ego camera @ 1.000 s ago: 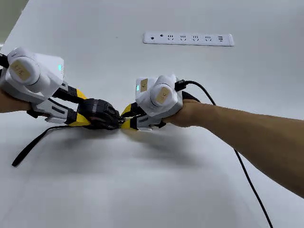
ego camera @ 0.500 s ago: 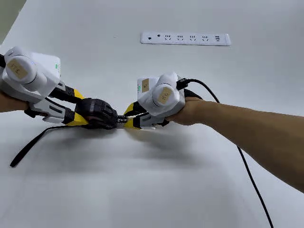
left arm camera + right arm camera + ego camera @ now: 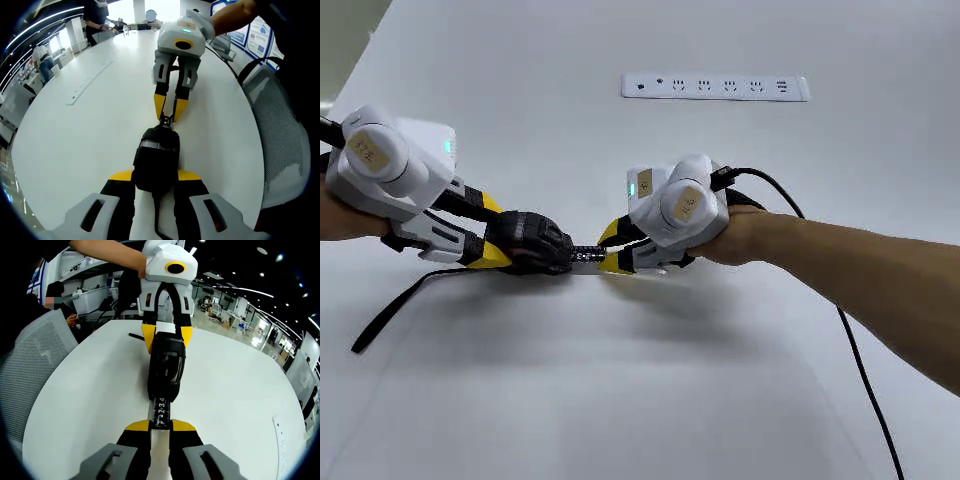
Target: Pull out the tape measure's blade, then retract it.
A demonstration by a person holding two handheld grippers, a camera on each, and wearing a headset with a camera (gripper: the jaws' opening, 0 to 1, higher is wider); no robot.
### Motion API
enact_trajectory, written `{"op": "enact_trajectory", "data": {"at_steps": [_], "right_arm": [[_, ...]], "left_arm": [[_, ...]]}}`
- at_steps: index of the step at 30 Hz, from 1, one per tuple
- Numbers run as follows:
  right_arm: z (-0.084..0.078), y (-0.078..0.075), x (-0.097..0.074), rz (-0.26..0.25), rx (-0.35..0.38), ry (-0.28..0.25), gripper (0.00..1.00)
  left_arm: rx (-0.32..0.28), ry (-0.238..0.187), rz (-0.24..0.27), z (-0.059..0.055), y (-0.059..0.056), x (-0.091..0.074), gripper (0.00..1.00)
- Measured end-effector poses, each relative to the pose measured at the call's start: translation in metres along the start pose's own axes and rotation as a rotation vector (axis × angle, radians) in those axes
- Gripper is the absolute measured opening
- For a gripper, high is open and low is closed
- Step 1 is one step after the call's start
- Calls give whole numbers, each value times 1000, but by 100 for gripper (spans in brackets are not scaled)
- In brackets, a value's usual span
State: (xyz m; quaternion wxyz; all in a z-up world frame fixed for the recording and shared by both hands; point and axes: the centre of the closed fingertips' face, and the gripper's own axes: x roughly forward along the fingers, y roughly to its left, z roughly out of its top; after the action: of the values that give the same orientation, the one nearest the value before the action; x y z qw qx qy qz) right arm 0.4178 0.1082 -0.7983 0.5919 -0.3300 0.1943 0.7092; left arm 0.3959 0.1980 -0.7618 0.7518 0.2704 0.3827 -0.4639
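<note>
Left gripper [image 3: 490, 230] closed on the black case of the tape measure [image 3: 532, 242], one yellow tip on each flank, jaws narrowed to the width of the case. Same hold from behind in the left gripper view: tape measure [image 3: 156, 156] wedged between the two tips, its mouth turned away toward the right gripper [image 3: 170, 111].

Right gripper [image 3: 609, 250] facing the left one, tip toward tip, its jaws almost together and pinched on the end of the blade [image 3: 587, 254]. Only a short stretch of blade [image 3: 161, 412] out of the case, bridging the gap between the two grippers, with the numerals 2, 3 and 4 readable on it in the right gripper view.

Tape measure down at the white table [image 3: 620, 400], well in from every edge, somewhat nearer the left edge; resting or held just above, impossible to tell. Black strap [image 3: 395, 305] trailing from the rear of the case, past the left gripper, toward the near left corner.

Black cable [image 3: 855, 360] from the back of the right gripper, along the bare forearm [image 3: 840, 275], down to the near edge. White power strip [image 3: 715, 86] flat toward the far edge, well apart from both grippers. Grey mesh chair [image 3: 280, 135] just beside the table edge in the left gripper view.
</note>
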Motion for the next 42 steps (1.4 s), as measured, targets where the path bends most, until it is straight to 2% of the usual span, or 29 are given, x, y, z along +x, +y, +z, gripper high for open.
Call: {"op": "enact_trajectory", "data": {"at_steps": [5, 20, 21, 23, 30, 31, 33, 42], "right_arm": [[-5, 1, -5, 0, 3, 4, 9], [-19, 3, -23, -5, 9, 19, 9], [-20, 4, -25, -5, 10, 20, 9], [-22, 4, -27, -6, 12, 21, 9], [-28, 4, -34, -8, 21, 24, 9], [-29, 4, -35, -9, 22, 24, 9], [-30, 4, -37, -10, 23, 25, 9], [-38, 6, -45, -15, 29, 28, 9]], "left_arm": [[-3, -5, -1, -1, 4, 1, 24], [-10, -7, 4, -1, -2, 0, 24], [-11, -7, 3, -2, 1, 0, 24], [-12, -8, 3, -2, 1, 0, 24], [-12, -6, 4, -1, -2, 0, 24], [-12, -6, 4, -2, 3, 1, 24], [-12, -5, 4, -1, 3, 1, 24], [-13, -2, 2, 1, 1, 0, 24]]}}
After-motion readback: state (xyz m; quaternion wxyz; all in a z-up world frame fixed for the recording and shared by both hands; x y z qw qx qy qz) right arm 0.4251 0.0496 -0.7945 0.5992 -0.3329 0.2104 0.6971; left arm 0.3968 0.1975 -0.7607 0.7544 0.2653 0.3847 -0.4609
